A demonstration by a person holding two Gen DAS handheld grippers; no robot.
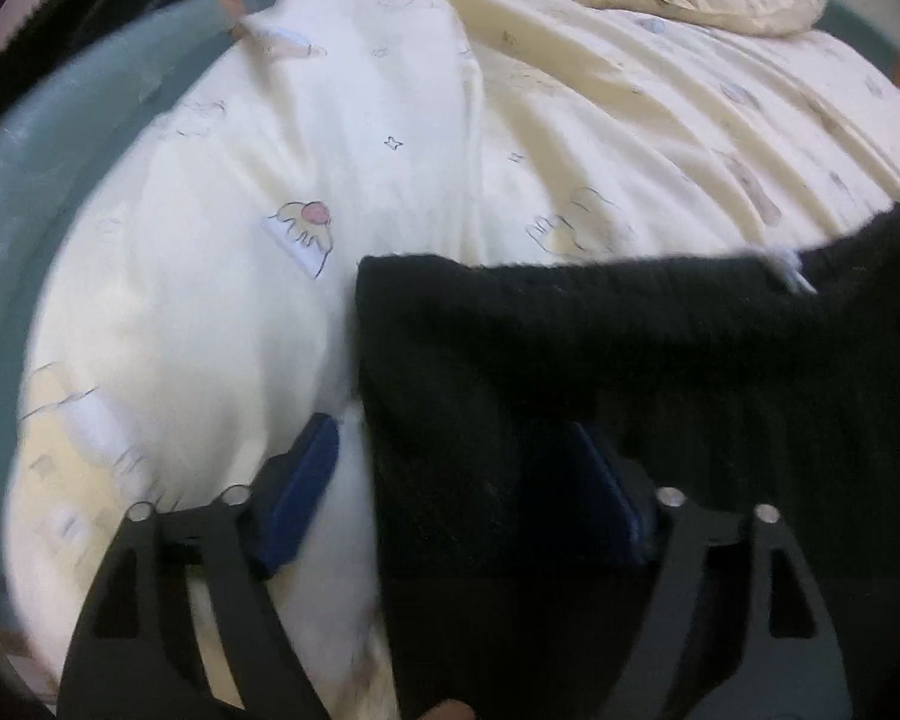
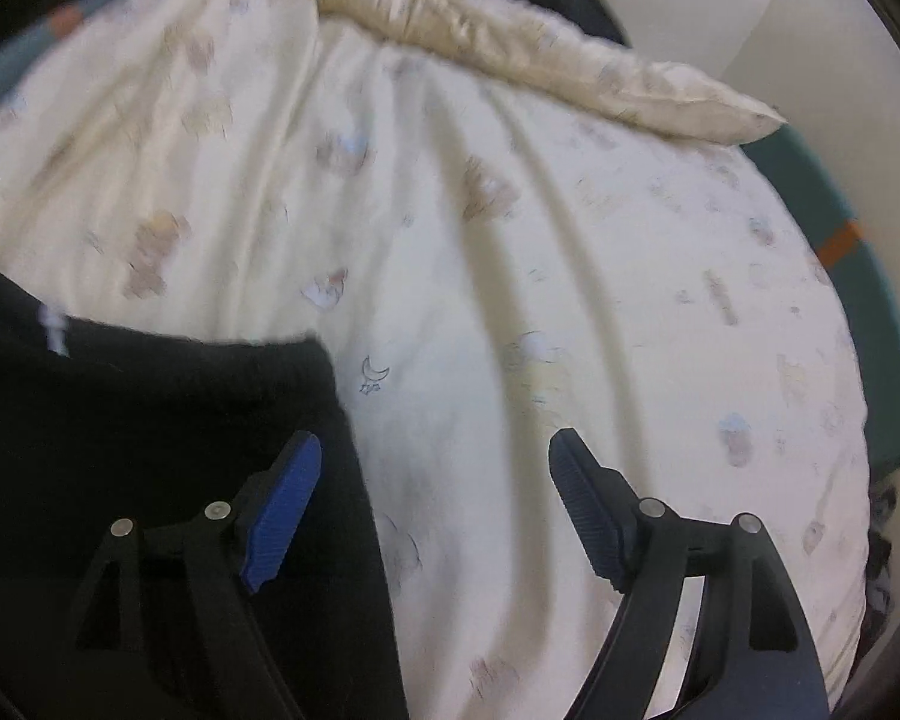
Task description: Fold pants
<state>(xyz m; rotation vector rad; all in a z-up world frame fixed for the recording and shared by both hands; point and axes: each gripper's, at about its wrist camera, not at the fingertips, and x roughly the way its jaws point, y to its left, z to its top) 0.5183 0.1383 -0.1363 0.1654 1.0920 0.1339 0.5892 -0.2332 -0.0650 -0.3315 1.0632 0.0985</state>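
A cream duvet (image 1: 390, 138) w/ small printed pics (stars, a moon, cupcake-like shapes) is covering most of the bed and is lying in long soft wrinkles. A teal sheet (image 1: 60, 138) w/ an orange mark is showing along the bed edges on both sides, and a beige shiny pillow (image 2: 510, 42) is lying at the far end, approx. across the duvet's top. Behind it a plain pale wall (image 2: 720, 6) is catching soft even light; the floor is not showing.
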